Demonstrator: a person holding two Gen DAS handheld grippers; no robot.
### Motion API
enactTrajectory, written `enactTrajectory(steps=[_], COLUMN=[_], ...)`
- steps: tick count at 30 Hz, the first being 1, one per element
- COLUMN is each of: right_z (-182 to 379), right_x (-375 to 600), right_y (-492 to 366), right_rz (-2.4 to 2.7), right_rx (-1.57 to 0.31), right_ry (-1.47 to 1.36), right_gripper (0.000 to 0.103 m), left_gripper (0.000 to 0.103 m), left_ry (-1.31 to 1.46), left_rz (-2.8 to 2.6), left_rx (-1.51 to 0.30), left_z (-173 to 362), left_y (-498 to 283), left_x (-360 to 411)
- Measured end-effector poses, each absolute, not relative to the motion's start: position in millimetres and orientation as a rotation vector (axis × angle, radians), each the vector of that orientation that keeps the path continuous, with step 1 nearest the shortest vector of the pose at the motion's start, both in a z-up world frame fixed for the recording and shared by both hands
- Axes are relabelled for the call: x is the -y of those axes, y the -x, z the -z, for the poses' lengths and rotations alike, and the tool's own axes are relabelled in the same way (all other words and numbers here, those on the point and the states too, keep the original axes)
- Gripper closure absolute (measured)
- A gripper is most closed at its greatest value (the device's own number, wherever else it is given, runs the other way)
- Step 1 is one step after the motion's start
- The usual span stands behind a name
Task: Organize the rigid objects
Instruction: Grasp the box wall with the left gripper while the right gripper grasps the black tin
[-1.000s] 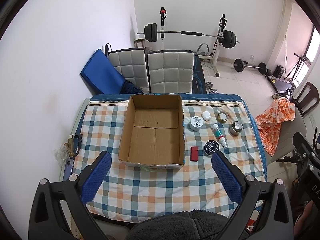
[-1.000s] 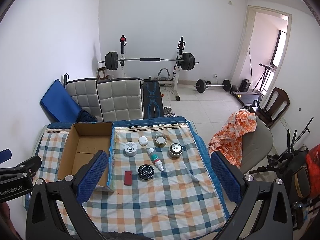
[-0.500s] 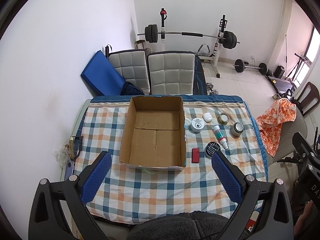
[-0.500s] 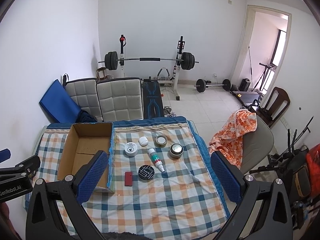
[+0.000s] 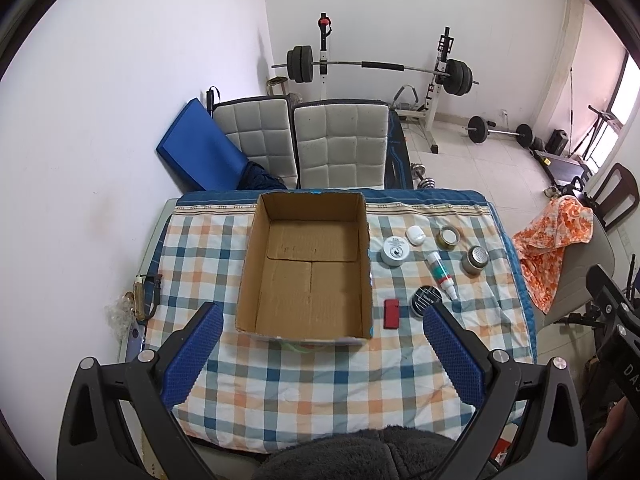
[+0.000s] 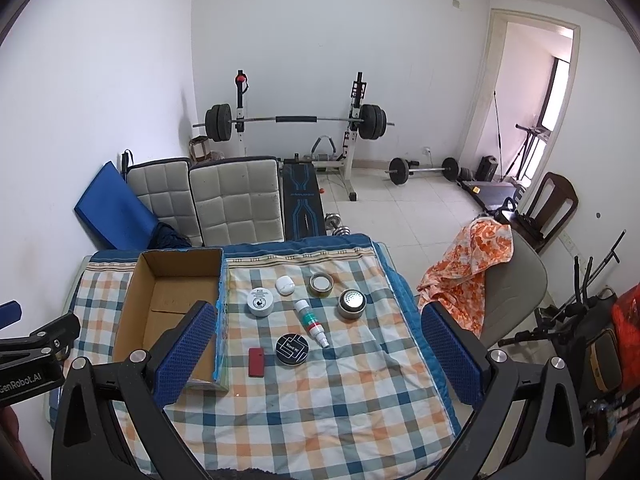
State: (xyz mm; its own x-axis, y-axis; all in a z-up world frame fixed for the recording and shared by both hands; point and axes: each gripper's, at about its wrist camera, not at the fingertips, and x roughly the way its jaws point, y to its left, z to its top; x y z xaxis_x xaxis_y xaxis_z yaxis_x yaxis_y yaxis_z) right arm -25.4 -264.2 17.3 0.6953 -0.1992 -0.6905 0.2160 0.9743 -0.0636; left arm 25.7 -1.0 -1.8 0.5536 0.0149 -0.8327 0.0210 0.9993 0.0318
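Note:
An empty cardboard box stands on the checked tablecloth. Right of it lie a white round jar, a white case, a tape roll, a metal tin, a green-banded bottle, a black round tin and a red block. My left gripper is open and empty, held high in front of the box. My right gripper is open and empty, high above the objects.
Two grey padded chairs and a blue mat stand behind the table. A barbell rack is at the back wall. A chair with an orange cloth stands right of the table. The left gripper's body shows at the right view's left edge.
Both views have shifted slightly; the table and box sit a little farther off in the left wrist view. Nothing on the table has moved.

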Motion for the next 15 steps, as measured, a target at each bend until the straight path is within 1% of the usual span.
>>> enactTrajectory(steps=[4, 7, 11, 15], right_z=[-2, 20, 61, 114], right_x=[272, 278, 287, 297], right_y=[13, -5, -34, -61], right_rz=[0.249, 0.251, 0.263, 0.28], right_rx=[-0.801, -0.858, -0.933, -1.015], right_ry=[-0.054, -0.073, -0.069, -0.088], right_gripper=[0.0, 0.0, 0.0, 0.0], left_gripper=[0.0, 0.0, 0.0, 0.0], left_ry=[-0.043, -0.054, -0.051, -0.033], left_rz=[-0.012, -0.038, -0.056, -0.068], left_rx=[-1.022, -1.051, -1.133, -1.219], left_z=[23, 49, 95, 146], left_y=[-50, -72, -106, -135], left_x=[-7, -19, -40, -67])
